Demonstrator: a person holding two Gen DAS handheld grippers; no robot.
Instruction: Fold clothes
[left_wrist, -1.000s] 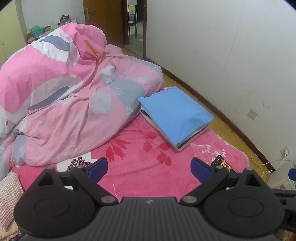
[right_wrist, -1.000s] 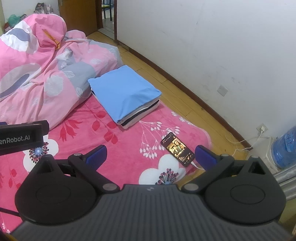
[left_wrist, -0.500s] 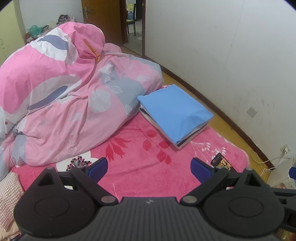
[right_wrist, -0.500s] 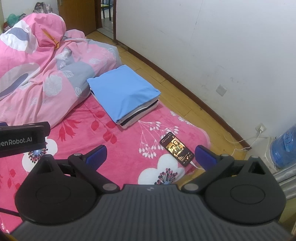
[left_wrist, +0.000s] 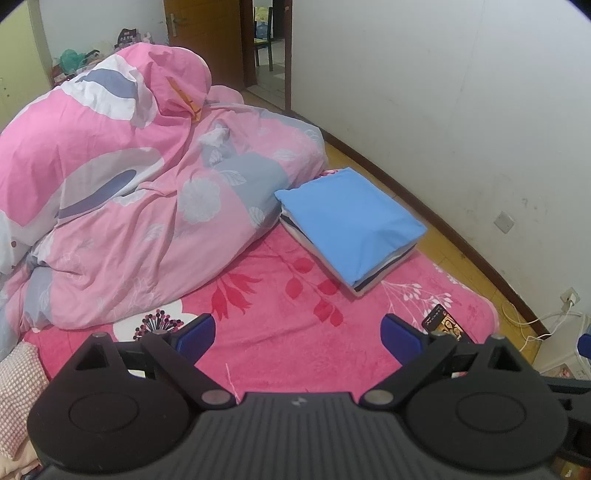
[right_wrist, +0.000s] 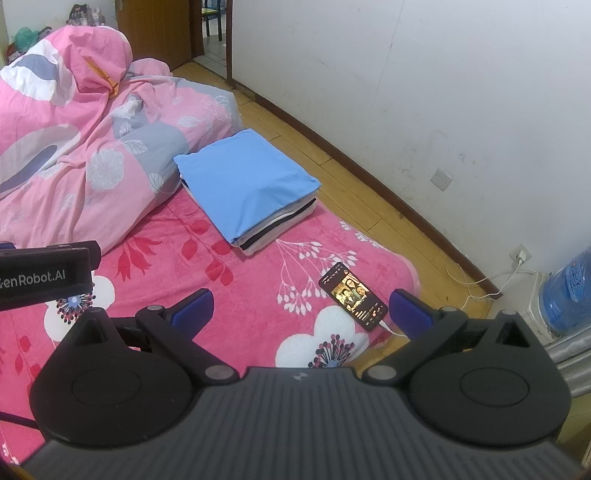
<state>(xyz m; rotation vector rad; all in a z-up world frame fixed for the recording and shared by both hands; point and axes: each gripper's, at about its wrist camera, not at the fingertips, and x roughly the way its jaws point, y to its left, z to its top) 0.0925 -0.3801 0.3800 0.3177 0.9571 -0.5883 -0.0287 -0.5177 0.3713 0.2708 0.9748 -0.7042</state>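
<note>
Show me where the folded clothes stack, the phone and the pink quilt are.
folded clothes stack (right_wrist: 245, 181), right wrist view, on its blue top layer.
phone (right_wrist: 352, 295), right wrist view, on its lit screen.
pink quilt (left_wrist: 122, 221), left wrist view, on its crumpled middle.

Blanket (right_wrist: 258, 295): plush pink cloth, matt, fuzzy nap, floral print.
Quilt (left_wrist: 147, 206): thin woven cloth, smooth, heavily creased, faint sheen.
Folded stack (right_wrist: 247, 184): top layer blue cloth, smooth and matt; white and dark cloth edges show beneath.
Checked cloth (left_wrist: 16, 391): pink-and-white, looks coarser in weave.
Phone (right_wrist: 352, 295): glossy screen, lit.
Floor (right_wrist: 332, 162): wood boards, slight gloss.
Wall (right_wrist: 424, 92): matt white, scuffed.
Left gripper (left_wrist: 297, 332) and right gripper (right_wrist: 303, 310): matt black plastic bodies, ribbed casing, metal pivot pins; jaws faced with blue ribbed pads.
</note>
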